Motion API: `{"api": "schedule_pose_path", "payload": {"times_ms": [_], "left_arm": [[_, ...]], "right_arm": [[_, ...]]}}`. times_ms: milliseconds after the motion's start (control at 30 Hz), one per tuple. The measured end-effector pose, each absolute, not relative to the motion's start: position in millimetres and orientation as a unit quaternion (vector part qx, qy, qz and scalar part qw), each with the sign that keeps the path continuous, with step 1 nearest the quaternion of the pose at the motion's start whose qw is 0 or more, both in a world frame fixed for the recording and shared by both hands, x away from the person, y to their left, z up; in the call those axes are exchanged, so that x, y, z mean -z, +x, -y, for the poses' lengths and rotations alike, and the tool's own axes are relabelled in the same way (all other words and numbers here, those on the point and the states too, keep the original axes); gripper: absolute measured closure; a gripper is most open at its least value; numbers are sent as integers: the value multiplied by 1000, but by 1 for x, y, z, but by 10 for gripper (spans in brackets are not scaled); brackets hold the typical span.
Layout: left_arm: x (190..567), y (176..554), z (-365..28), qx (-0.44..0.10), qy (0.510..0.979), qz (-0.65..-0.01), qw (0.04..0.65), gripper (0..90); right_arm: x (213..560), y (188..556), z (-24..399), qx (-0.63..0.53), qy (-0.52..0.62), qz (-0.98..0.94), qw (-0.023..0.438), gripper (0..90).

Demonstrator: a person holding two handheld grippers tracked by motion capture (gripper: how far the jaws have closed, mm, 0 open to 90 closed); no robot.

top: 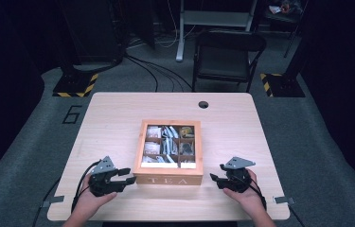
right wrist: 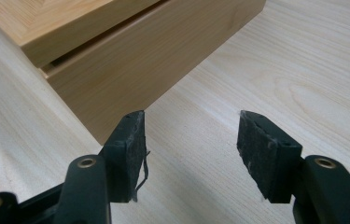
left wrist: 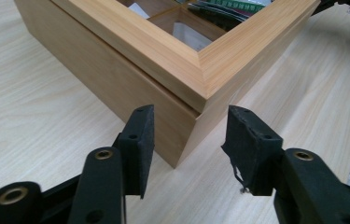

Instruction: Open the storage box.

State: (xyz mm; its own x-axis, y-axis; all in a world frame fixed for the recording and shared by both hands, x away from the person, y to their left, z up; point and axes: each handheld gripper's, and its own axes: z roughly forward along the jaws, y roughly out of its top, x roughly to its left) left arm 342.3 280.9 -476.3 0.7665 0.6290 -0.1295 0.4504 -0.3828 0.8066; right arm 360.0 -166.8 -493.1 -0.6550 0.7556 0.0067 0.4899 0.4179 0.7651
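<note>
A wooden tea box [top: 168,178] marked TEA sits at the middle of the table, its glass-topped lid down over compartments of tea bags [top: 168,139]. My left gripper [top: 127,175] stands open at the box's front left corner [left wrist: 189,135], which lies between its jaws without touching them. My right gripper [top: 215,180] stands open just off the front right corner [right wrist: 102,135], a short gap away. In the left gripper view the lid frame [left wrist: 200,60] and the seam under it are close up.
The light wooden table [top: 113,118] has a cable hole [top: 203,104] at its back edge. A black folding chair [top: 227,52] stands behind the table. Cables run across the grey floor, and hazard-striped bases sit at both back sides.
</note>
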Motion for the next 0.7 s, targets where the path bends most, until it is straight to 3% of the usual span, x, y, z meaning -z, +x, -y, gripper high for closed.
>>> {"api": "schedule_pose_path", "payload": {"times_ms": [367, 700], "left_arm": [[478, 343, -272, -112, 821, -336, 449, 618], [476, 341, -270, -121, 821, -330, 450, 619]], "right_arm": [[492, 359, 165, -387, 377, -825, 166, 421], [491, 358, 163, -395, 365, -826, 170, 420]]}}
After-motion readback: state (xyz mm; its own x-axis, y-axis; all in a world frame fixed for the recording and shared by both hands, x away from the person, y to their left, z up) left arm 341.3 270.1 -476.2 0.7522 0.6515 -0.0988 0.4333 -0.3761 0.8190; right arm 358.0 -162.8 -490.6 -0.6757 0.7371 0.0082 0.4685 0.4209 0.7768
